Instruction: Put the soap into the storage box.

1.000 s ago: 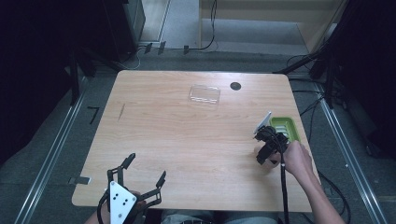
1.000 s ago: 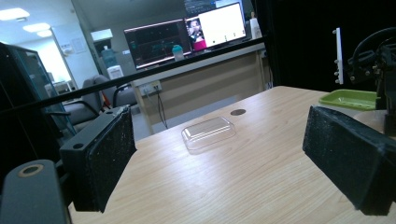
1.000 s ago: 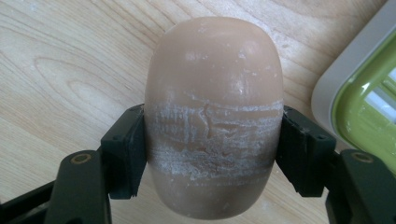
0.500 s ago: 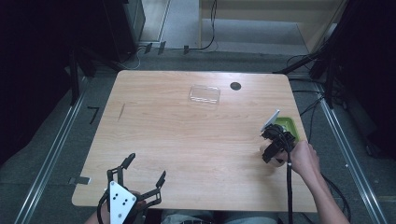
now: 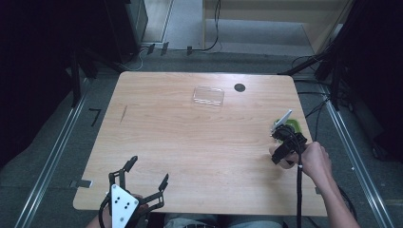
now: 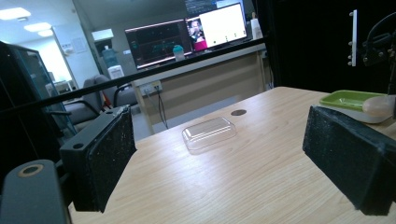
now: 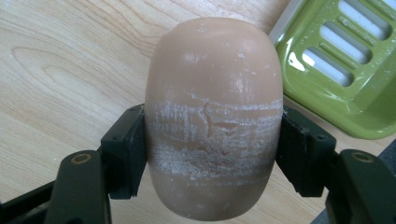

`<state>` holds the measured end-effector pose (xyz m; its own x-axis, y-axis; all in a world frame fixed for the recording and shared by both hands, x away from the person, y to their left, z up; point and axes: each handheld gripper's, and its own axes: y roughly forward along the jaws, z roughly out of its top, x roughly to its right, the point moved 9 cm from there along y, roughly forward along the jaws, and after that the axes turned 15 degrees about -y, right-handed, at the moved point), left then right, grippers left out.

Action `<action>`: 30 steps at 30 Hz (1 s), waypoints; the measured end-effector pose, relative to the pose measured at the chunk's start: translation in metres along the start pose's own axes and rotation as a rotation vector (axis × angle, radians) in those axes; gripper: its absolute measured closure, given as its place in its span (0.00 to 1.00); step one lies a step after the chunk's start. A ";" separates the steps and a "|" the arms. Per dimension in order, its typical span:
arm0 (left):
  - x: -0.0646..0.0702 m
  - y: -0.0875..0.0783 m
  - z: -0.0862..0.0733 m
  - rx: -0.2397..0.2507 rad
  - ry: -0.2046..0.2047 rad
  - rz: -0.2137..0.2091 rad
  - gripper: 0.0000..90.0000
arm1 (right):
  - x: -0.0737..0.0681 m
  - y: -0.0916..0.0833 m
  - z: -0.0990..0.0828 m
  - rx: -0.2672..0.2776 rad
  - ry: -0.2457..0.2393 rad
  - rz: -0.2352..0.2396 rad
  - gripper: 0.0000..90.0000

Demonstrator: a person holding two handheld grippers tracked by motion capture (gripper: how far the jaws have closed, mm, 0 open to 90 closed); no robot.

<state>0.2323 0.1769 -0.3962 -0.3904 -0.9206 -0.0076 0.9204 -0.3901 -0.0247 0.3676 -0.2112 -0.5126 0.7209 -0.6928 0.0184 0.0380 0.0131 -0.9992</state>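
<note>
High view: table (image 5: 190, 142) is light wood. Left gripper (image 5: 140, 183) sits at 7 o'clock near the front edge, jaws spread wide, nothing between them, grey plate on top. Right gripper (image 5: 281, 145) is at 3 o'clock by the right edge, held by a hand (image 5: 314, 159), cable trailing back toward 5 o'clock. A tan soap (image 5: 280, 161) shows just under it. Green dish (image 5: 293, 124) lies just beyond the gripper, close to the table's right edge. Clear lid (image 5: 208, 96) lies at 12 o'clock, well apart from both grippers; a dark round hole (image 5: 239, 87) is just to its right.

Left gripper view: both pads (image 6: 109, 156) far apart, bare wood between them. Lid (image 6: 209, 133) ahead at 12 o'clock. Dish (image 6: 351, 99) at 2 o'clock with the soap (image 6: 379, 105) in front of it. Monitors (image 6: 187, 35) on a desk in the background.

Right gripper view: jaws clamped on the soap (image 7: 214, 116), one pad on each side at 9 and 3 o'clock, gripping its lower half. Soap is oval, tan, with whitish scuffing across the middle. Dish (image 7: 345, 70) at 2 o'clock, slotted bottom, empty, beside the soap. Can't tell whether the soap rests on the wood or is lifted.
</note>
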 end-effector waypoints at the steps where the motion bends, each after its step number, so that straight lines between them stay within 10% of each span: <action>1: 0.000 0.000 0.000 0.000 0.000 0.000 0.11 | 0.001 -0.001 -0.001 0.000 -0.001 0.001 0.37; 30: 0.000 0.000 0.000 -0.001 0.001 0.000 0.11 | 0.023 -0.014 -0.008 0.033 0.059 -0.034 0.37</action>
<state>0.2324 0.1766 -0.3964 -0.3904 -0.9206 -0.0086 0.9204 -0.3901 -0.0260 0.3780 -0.2333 -0.4989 0.6769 -0.7344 0.0496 0.0853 0.0113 -0.9963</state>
